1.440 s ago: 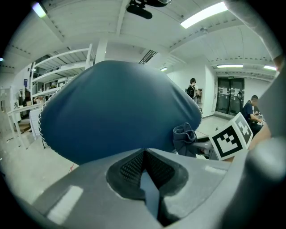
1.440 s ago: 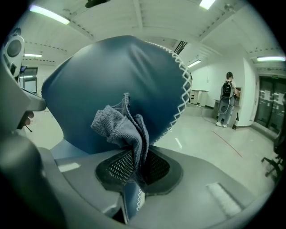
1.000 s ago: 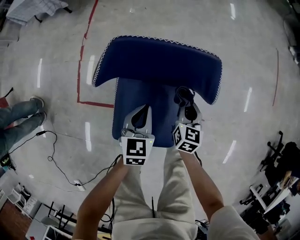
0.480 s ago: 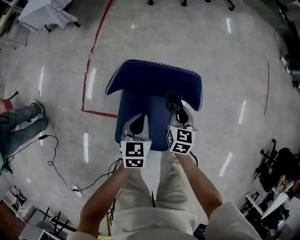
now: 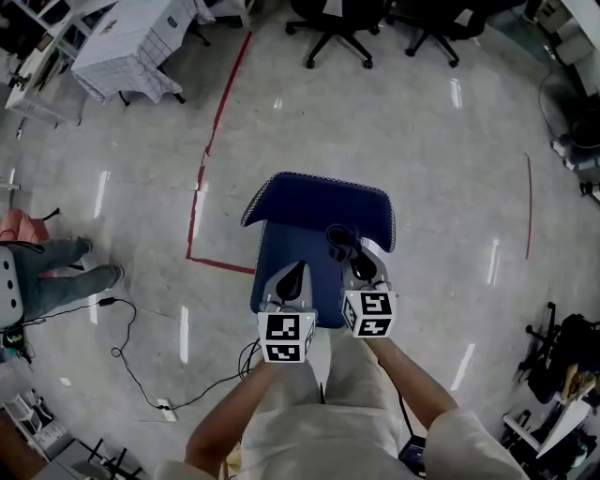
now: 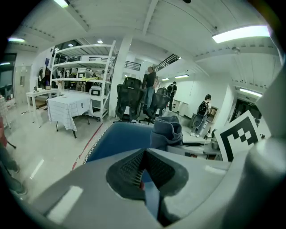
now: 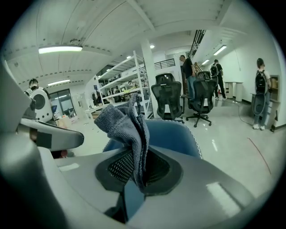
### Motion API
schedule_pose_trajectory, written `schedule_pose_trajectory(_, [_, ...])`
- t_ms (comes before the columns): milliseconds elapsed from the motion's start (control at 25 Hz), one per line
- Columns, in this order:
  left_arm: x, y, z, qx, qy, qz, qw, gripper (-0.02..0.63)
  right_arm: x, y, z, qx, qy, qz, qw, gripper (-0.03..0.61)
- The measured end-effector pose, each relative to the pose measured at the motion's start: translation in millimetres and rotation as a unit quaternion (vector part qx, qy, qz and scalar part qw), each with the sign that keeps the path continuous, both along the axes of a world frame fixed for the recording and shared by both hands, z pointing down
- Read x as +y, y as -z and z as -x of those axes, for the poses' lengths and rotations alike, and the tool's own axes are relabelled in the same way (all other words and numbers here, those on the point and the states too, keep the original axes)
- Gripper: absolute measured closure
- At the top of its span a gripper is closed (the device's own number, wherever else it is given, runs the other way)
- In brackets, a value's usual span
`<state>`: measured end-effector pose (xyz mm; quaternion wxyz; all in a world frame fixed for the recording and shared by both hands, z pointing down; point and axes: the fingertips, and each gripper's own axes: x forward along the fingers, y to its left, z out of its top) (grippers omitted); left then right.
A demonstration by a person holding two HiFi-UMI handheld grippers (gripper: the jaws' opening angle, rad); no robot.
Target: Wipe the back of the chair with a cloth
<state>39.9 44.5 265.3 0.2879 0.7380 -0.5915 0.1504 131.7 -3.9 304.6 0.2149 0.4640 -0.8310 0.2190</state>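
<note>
Both forearms reach up from the bottom edge of the head view, side by side, each with its marker cube nearest the person and its jaws pointing up the frame toward the chair (image 5: 314, 234). The left hand-held gripper (image 5: 292, 274) hovers over the blue seat (image 5: 281, 253), left of centre; its own view shows the ribbed pads brought together with nothing between them. The right hand-held gripper (image 5: 360, 265) sits just beside it to the right, jaws closed narrow on a grey cloth (image 7: 127, 129). The cloth stands up out of the jaws in a bunched fold. In the head view it shows as a dark lump in front of the backrest (image 5: 319, 199), and whether it touches the upholstery cannot be told.

The chair stands alone at mid-frame on a glossy grey floor (image 5: 450, 187). A red tape line (image 5: 223, 108) runs down the floor to its left. Black office chairs (image 5: 336, 23) line the top edge, and a desk (image 5: 131, 47) under a checked cover fills the upper left corner. A bystander's legs (image 5: 56, 277) enter at the left edge, well apart from the chair.
</note>
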Motion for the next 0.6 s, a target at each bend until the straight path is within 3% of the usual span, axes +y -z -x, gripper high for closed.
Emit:
schedule_pose_trajectory(400, [3.5, 89.0, 21.7, -0.016, 0.006, -0.037, 0.9992, 0.612, 21.1, 94.4, 22.6, -0.010, 0.044, -0.029, 0.999, 0.508])
schedule_pose_trajectory(600, [13.3, 124.8, 20.5, -0.032, 0.009, -0.053, 0.9980, 0.612, 29.7, 124.6, 17.5, -0.031, 0.049, -0.010, 0.998, 0.508])
